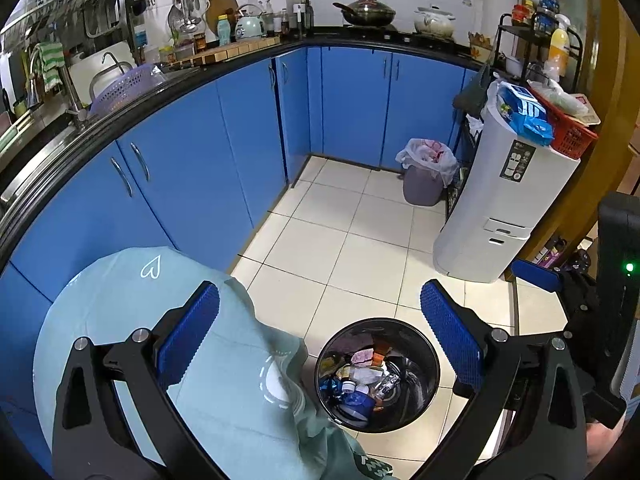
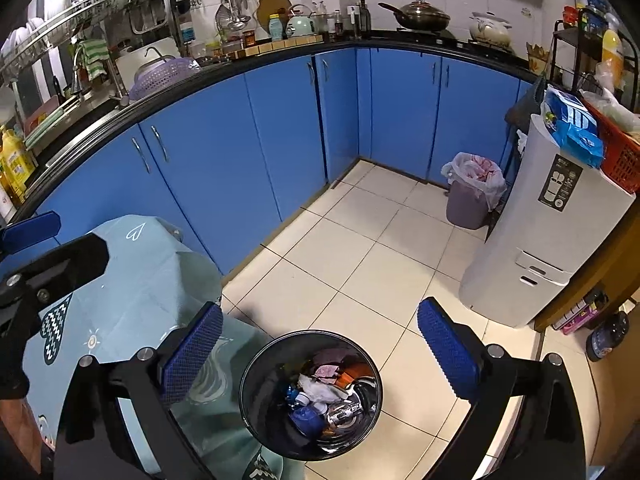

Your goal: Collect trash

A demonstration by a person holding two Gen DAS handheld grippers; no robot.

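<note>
A round black metal trash bin (image 2: pixel 311 396) stands on the pale tiled floor (image 2: pixel 360 248), just beside a round table draped in a light teal cloth with white heart prints (image 2: pixel 152 264). The bin's mouth is open and its shiny inner wall shows on the right side. It is partly filled with a jumble of trash (image 2: pixel 324 396): a dark blue round container, a small white cap, crumpled white plastic, a pink scrap, something orange and a crinkled silvery wrapper. I cannot count the pieces exactly, as they overlap.

The right hand-held gripper (image 2: pixel 318 346) hangs directly above the bin with its two blue ridged pads spread wide apart and nothing between them. The left hand-held gripper (image 1: pixel 320 332) sits just beside it, over the table's edge and the bin, its two blue pads likewise spread wide with nothing gripped.

There are two bins in the room: the black one, and a second grey bin lined with a white plastic bag (image 2: pixel 474 190) in the far corner, by the blue cabinet doors (image 2: pixel 248 140). One tall white appliance (image 2: pixel 548 232) stands to its right, carrying one red plastic basket (image 2: pixel 618 158).
</note>
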